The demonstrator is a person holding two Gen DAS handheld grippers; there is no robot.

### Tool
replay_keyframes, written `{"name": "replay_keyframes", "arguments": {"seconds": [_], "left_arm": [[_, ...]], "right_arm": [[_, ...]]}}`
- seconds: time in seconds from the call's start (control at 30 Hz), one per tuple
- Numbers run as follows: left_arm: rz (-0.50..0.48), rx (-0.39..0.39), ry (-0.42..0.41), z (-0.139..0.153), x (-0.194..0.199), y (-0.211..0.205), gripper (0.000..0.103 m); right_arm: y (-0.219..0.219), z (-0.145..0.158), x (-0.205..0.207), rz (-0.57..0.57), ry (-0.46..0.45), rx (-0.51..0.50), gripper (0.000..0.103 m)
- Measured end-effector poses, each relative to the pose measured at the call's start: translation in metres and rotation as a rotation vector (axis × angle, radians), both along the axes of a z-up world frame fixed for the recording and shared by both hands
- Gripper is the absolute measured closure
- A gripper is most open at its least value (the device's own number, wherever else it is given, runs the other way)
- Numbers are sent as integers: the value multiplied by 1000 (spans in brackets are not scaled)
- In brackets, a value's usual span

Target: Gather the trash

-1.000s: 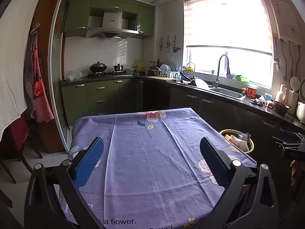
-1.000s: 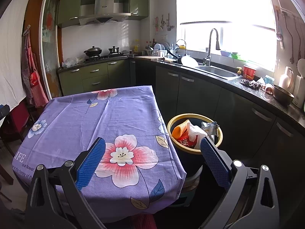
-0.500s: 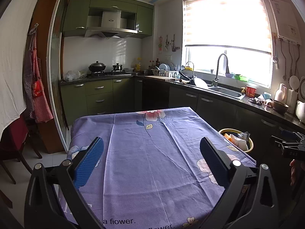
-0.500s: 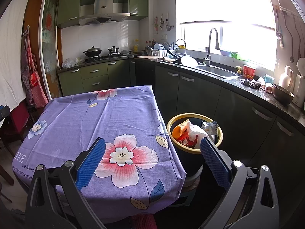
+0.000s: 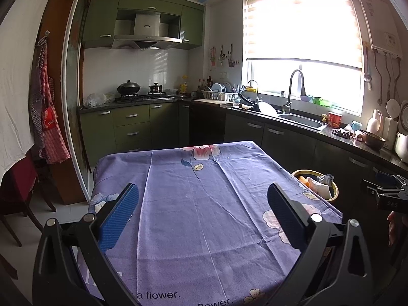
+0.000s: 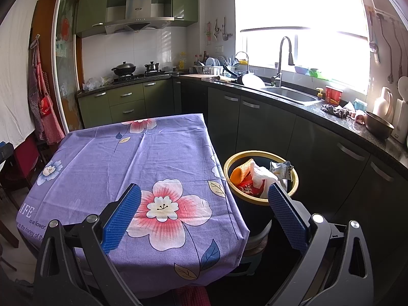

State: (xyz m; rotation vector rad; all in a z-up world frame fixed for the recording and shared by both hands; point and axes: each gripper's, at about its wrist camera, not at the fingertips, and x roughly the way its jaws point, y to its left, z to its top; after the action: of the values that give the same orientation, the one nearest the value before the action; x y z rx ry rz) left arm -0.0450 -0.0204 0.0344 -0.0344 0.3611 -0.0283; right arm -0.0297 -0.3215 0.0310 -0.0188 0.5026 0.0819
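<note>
A dark trash bin with a yellow rim (image 6: pixel 230 160) stands on the floor to the right of the table; it also shows in the left wrist view (image 5: pixel 334 195). Inside it lie an orange piece (image 6: pixel 239 172), crumpled white paper (image 6: pixel 262 176), a red wrapper (image 6: pixel 251 189) and a silvery packet (image 6: pixel 281 169). My right gripper (image 6: pixel 204 199) is open and empty over the table's near right corner, short of the bin. My left gripper (image 5: pixel 202 199) is open and empty above the purple flowered tablecloth (image 5: pixel 204 204), which carries no loose items.
Dark kitchen cabinets and a counter with a sink (image 6: pixel 290 94) run along the right, close behind the bin. A stove with pots (image 5: pixel 128 89) is at the back. Aprons (image 5: pixel 48 127) hang on the left, beside a red chair (image 5: pixel 17 183). The right gripper's body (image 5: pixel 390 199) shows at the left view's right edge.
Both views have barely shifted; the left wrist view sits a touch lower. Nothing was taken hold of or let go.
</note>
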Motion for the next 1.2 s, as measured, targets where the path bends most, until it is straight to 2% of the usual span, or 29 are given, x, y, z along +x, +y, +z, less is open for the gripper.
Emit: {"name": "replay_keyframes", "arguments": {"seconds": [1.2], "left_arm": [[-17, 17, 15, -4, 5, -2, 7]], "right_arm": [[1, -1, 0, -2, 3, 1, 5]]}}
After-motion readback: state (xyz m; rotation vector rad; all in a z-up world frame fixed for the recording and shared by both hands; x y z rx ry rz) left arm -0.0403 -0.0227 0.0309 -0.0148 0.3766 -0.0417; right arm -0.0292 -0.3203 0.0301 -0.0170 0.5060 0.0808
